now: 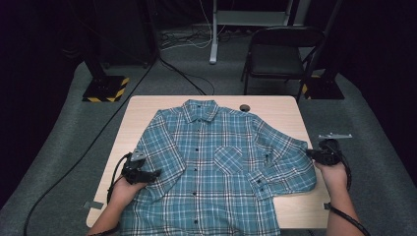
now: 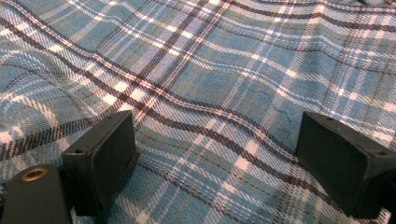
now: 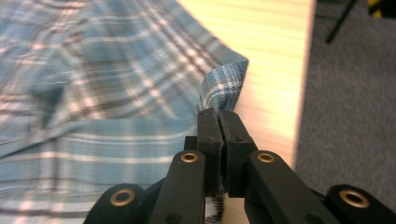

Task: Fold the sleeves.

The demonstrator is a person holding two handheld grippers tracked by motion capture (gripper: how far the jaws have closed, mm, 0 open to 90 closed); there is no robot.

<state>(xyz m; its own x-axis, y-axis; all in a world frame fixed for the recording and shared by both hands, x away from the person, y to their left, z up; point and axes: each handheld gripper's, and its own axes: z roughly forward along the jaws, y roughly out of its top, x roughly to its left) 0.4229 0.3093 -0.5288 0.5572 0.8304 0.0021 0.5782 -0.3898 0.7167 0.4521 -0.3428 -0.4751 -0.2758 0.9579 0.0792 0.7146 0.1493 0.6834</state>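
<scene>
Plaid shirt (image 1: 216, 167) — sleeve edge pinched by right hand-held gripper (image 3: 218, 116), seemingly lifted — left hand-held gripper (image 2: 210, 154) wide.

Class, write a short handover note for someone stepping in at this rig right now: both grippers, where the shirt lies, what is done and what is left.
Right gripper: shut on the shirt's sleeve edge at the table's right side, the pinched cloth raised a little.
Left gripper: open, jaws wide over the plaid cloth, gripping nothing.
Shirt: spread flat, front up and buttoned, collar at the far side of the table; hem hangs over the near edge.
Done: sleeve gripped.
Left: probably fold that sleeve inward, then the left side; no fold shows yet.
</scene>
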